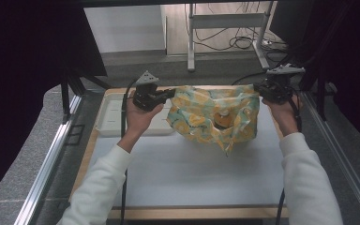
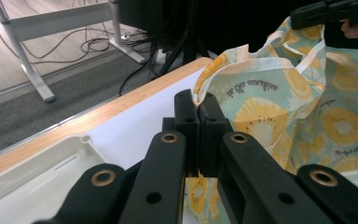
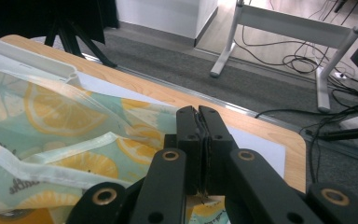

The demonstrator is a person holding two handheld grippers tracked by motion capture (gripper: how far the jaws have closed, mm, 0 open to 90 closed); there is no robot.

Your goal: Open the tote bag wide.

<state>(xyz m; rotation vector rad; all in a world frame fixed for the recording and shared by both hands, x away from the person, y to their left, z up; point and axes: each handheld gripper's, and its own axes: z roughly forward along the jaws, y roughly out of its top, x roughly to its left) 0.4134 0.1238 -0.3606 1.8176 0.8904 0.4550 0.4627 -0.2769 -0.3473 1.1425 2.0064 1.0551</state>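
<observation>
High view: a person's two sleeved forearms enter from the near edge, each hand carrying a gripper. Left gripper (image 1: 168, 92), jaws closed flat on the left upper edge of a lemon-print cloth bag (image 1: 213, 115); in the left gripper view the white hem is pinched between the two black jaws. Right gripper (image 1: 258, 90), jaws likewise closed on the bag's right upper edge, the fabric caught between them in the right gripper view. Held by both, the bag hangs stretched between the grippers above the far half of the table (image 1: 183, 211), its lower part sagging toward the white sheet (image 1: 187, 168) that covers the wooden top. An orange object (image 1: 222, 121) shows inside the bag; what it is cannot be told. White tray (image 1: 107, 119), at the table's far left corner, behind the left hand. Beyond the table: grey carpet, a white desk frame (image 1: 225, 21) and loose cables (image 1: 229, 42) on the floor.
</observation>
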